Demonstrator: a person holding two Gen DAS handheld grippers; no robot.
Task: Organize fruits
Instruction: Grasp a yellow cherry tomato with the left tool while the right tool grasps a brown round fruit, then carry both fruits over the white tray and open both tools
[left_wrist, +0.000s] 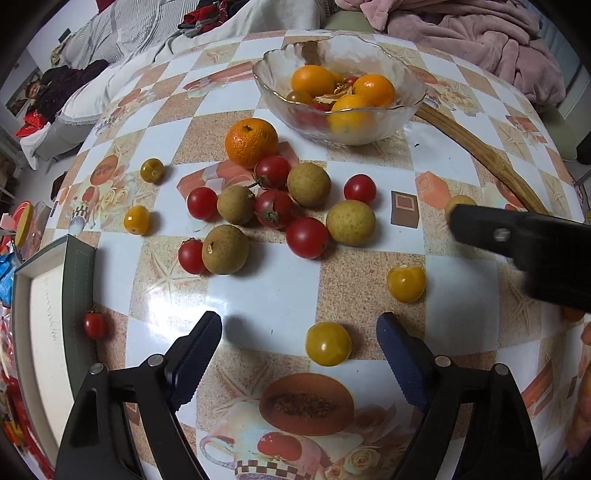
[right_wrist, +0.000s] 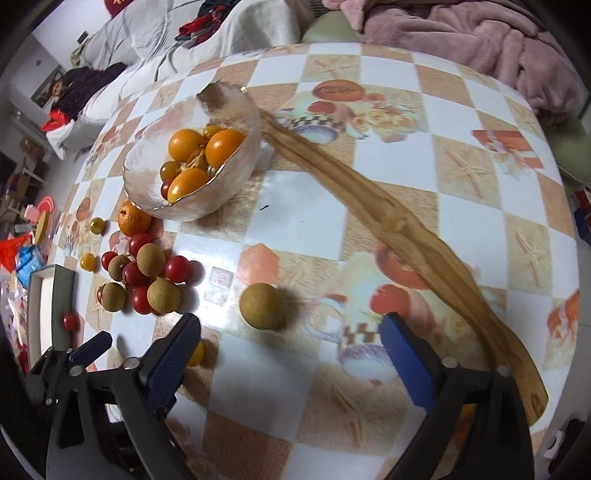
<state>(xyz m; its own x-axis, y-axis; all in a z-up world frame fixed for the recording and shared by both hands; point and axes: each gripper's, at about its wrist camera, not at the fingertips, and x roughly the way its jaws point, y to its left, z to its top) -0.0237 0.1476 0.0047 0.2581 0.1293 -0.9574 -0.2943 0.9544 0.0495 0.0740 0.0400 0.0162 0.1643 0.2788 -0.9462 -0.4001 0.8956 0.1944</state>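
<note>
Picking up loose fruit and putting it in the bowl (left_wrist: 413, 88) looks like the step in hand. Both grippers are wide open and hold nothing.

The left gripper (left_wrist: 299, 341) hangs low over the desk (left_wrist: 266, 291). A small yellow fruit (left_wrist: 328, 343) lies between its fingers (left_wrist: 199, 347), nearer the right one, and is not touched. The right gripper (right_wrist: 290, 345) is also low. A brown round fruit (right_wrist: 263, 306) sits just ahead of it, in the gap between the fingers.

The bowl stands at the far side of the desk and already has orange and yellow fruit in it. Just in front of it sits an orange (left_wrist: 251, 142), and near that a pile of red and brown fruit (left_wrist: 273, 210). More small yellow ones lie about. A long wooden thing (right_wrist: 373, 206) runs from beside the bowl toward the right gripper.

Next, I think, each gripper should come forward a bit, so its fruit is in the middle, then close softly. Round fruit may roll away if pushed from one side.
</note>
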